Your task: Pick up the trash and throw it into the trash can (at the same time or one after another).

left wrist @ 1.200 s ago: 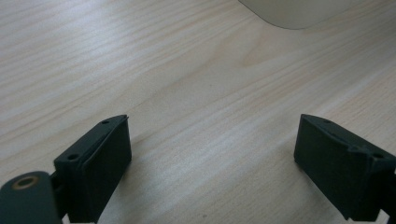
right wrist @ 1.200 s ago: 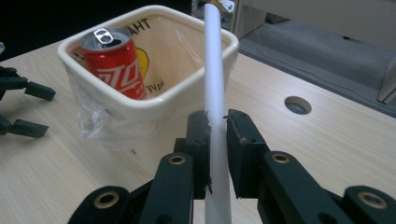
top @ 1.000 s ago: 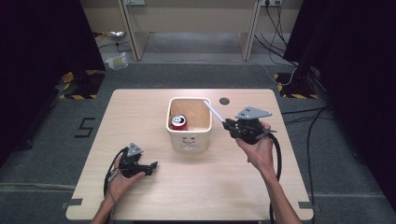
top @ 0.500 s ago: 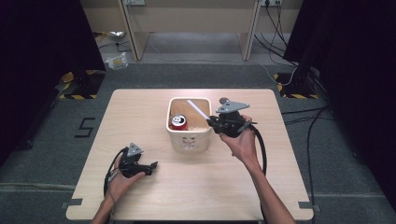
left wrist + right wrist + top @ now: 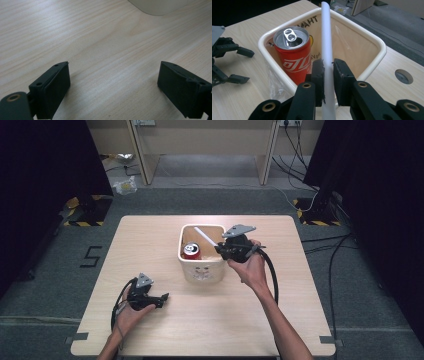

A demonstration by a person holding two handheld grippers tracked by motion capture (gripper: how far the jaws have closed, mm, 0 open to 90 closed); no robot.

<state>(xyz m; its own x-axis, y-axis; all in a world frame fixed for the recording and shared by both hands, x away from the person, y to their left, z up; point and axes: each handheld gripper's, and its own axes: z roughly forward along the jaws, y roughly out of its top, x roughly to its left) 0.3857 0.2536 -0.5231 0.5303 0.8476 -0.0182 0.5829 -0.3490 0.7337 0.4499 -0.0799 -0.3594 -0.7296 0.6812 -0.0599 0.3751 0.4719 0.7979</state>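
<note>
A cream plastic bin (image 5: 201,270) stands mid-table with a red drink can (image 5: 190,251) upright in its left half. My right gripper (image 5: 219,248) hovers at the bin's right rim, shut on a long white tube (image 5: 205,237) that slants over the bin's opening. In the right gripper view the tube (image 5: 326,35) runs up between the pads of the right gripper (image 5: 328,65), beside the can (image 5: 293,55) and above the bin's rim (image 5: 374,62). My left gripper (image 5: 161,299) rests on the table at front left, open, its jaws (image 5: 113,77) spread over bare wood.
A round hole (image 5: 403,76) sits in the tabletop right of the bin. Clear plastic film (image 5: 274,86) lines the bin's near side. The bin's base (image 5: 160,6) lies ahead of the left gripper. Cables trail from both grippers; dark floor surrounds the table.
My right gripper has carried the white tube leftward from beside the bin to over its right rim. The left gripper has stayed put.
</note>
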